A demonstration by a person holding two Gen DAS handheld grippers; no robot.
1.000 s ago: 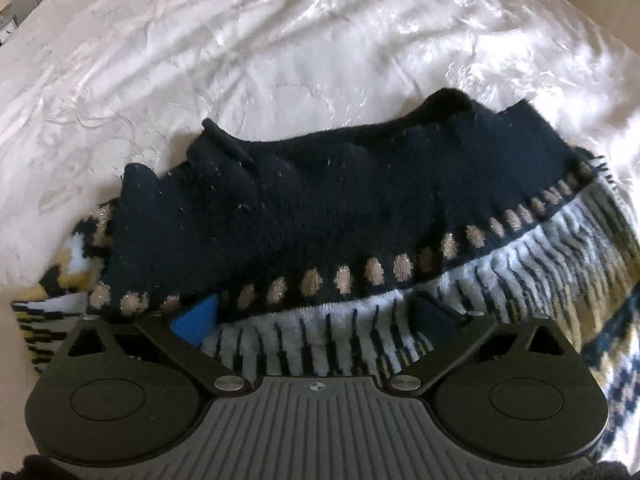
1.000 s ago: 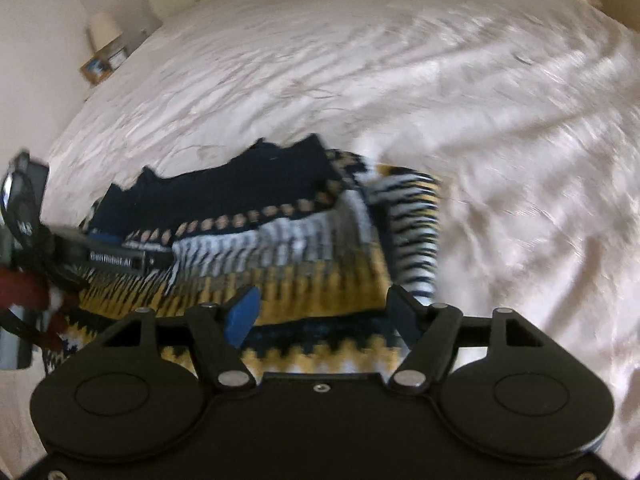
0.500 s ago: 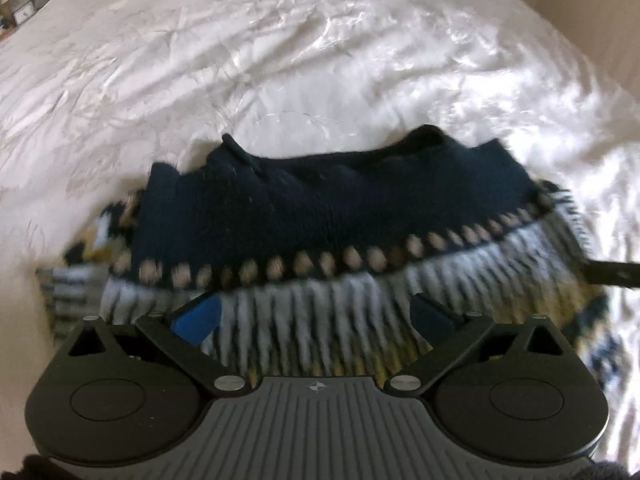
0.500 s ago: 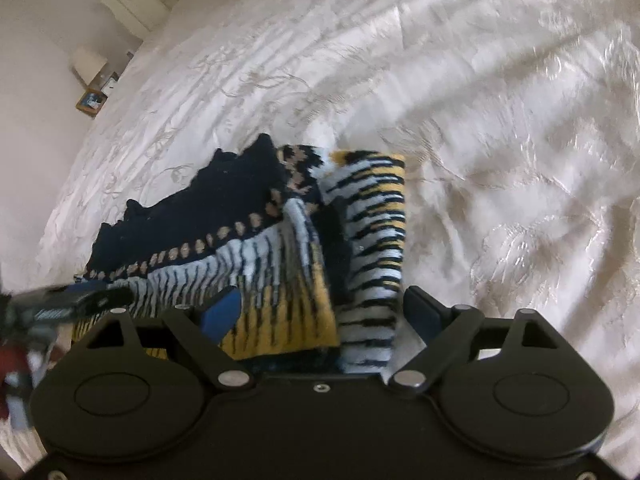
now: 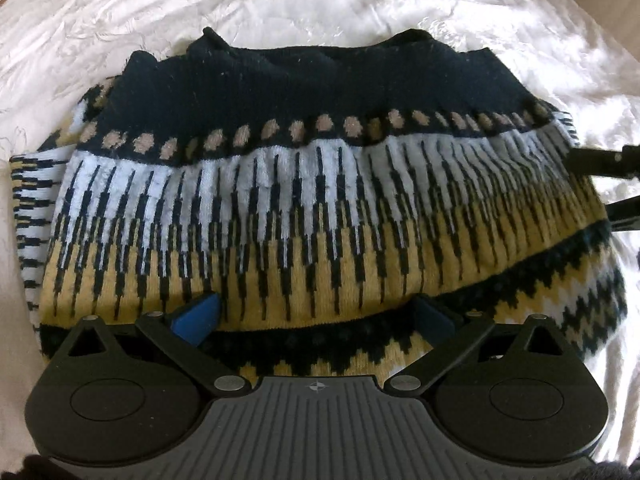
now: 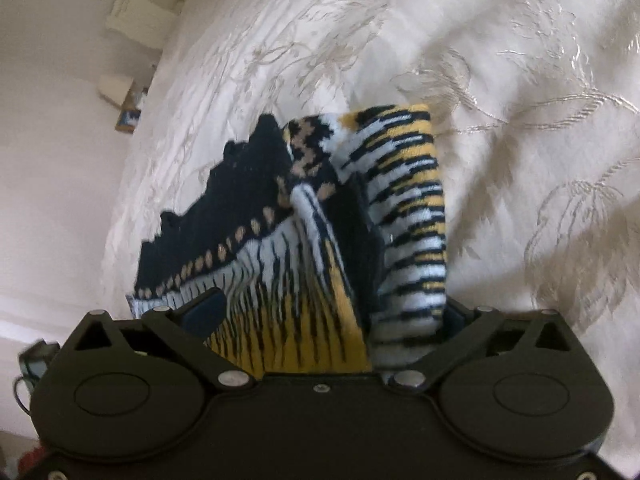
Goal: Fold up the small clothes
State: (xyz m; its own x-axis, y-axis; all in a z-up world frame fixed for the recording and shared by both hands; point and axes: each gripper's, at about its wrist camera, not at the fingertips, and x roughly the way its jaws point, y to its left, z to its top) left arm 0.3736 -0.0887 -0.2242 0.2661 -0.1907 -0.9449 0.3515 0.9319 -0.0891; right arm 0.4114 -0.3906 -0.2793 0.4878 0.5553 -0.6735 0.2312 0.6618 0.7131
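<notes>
White embroidered bedspread (image 5: pixel 360 0) w/ knit sweater (image 5: pixel 320 200); left gripper (image 5: pixel 316 316) & right gripper (image 6: pixel 328 312) both released.

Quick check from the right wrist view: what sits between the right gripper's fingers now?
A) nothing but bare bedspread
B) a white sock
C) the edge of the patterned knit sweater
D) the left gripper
C: the patterned knit sweater fills the gap of the right gripper, jaws wide.
</notes>
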